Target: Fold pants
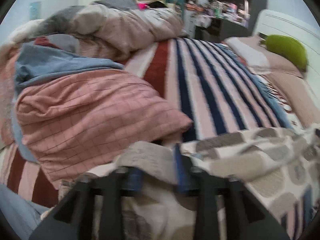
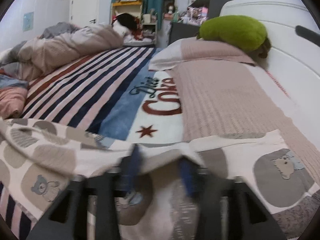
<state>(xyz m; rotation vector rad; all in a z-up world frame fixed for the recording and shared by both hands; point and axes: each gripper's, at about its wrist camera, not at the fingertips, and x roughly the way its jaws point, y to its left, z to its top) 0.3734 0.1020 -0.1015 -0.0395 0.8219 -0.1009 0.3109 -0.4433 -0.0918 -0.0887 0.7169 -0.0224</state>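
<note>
Gripping the patterned pants (image 1: 250, 160), the left gripper (image 1: 158, 160) has its blue fingers nearly closed, with a fold of the cream-and-grey cloth bunched between and over them. The right gripper (image 2: 160, 166) likewise pinches the pants (image 2: 50, 156), fabric draped across both blue fingers and hanging below them. The garment spreads sideways from each claw over the striped blanket (image 2: 84, 88). Ahead and left of the left claw lies a pink checked pillow (image 1: 96, 116); ahead and right of the right claw, a green plush (image 2: 234, 32) rests on a pillow.
</note>
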